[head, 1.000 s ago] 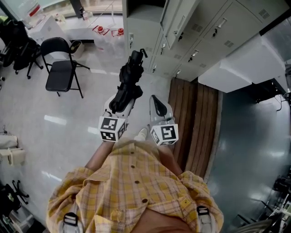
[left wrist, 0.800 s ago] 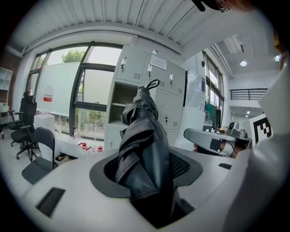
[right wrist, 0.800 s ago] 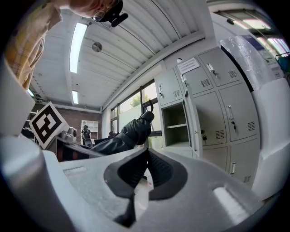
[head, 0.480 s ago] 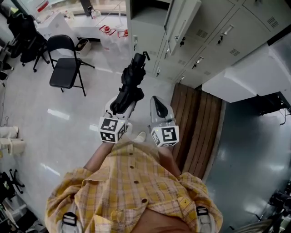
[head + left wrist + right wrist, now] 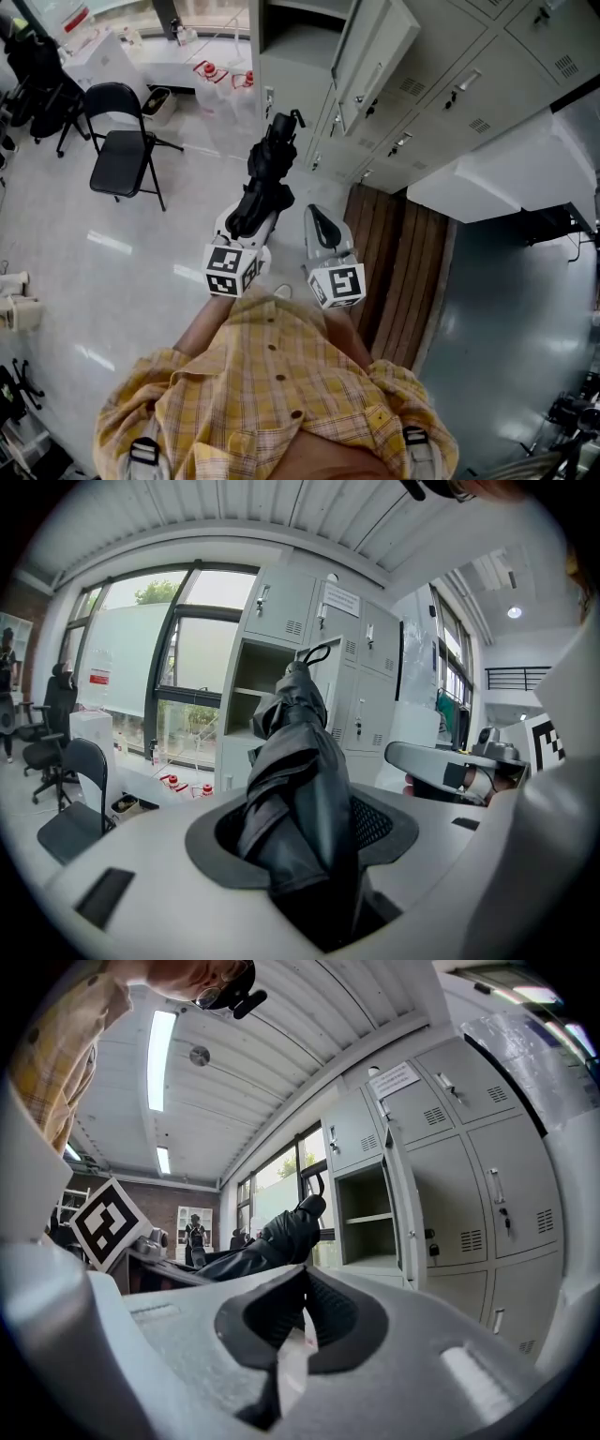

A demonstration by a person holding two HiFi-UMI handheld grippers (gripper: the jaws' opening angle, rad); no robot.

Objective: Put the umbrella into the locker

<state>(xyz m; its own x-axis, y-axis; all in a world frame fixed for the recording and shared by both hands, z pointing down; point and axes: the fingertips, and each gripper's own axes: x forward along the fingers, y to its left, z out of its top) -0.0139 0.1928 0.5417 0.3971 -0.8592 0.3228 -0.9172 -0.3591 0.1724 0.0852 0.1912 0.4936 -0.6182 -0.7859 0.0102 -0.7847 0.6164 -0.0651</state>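
Since a second ago I have walked closer to the bank of lockers: the folding chair (image 5: 120,150) has slid left in the head view and the open locker (image 5: 292,45) sits larger ahead. My left hand-held gripper (image 5: 251,214) pinches the folded black umbrella (image 5: 268,167) around its bundled canopy, loop end aimed up at the locker and still short of it. It looks light, with loose, slippery fabric over a stiff shaft, so I judge a firm hold mid-bundle, where the folds are thickest, is safest. My right hand-held gripper (image 5: 319,221) rides just beside it, jaws pressed together on nothing. The locker door (image 5: 377,52) stands swung open at right.
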